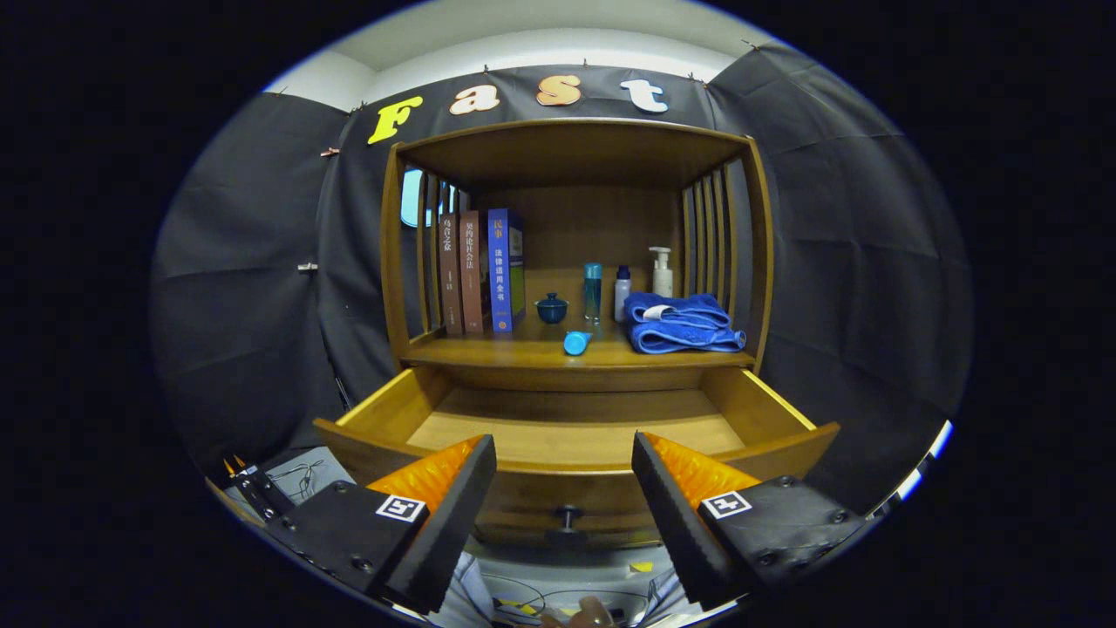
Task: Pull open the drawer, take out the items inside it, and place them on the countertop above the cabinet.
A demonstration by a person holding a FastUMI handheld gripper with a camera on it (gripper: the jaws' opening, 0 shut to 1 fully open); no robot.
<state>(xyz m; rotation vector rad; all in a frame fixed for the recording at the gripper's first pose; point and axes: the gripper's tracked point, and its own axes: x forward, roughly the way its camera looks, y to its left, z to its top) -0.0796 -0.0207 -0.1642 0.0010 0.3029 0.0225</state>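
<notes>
Gripper [564,453] spread wide, gripping nothing, fingers flanking the drawer [571,436] front and its knob [568,517]. Drawer pulled out, wooden floor bare. On the countertop [523,351] beyond: blue tube [576,342] lying down, folded towel [683,323], books [481,270], lidded cup [551,307], bottles [593,291].

The wooden countertop [488,351] carries three upright books [479,270], a teacup [551,308], two small bottles [606,293], a pump bottle [662,272], folded blue towels [683,324] and a lying blue tube [576,342].

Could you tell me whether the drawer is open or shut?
Open: the drawer is pulled out beyond the gripper's spread, empty fingers, its visible floor bare.
</notes>
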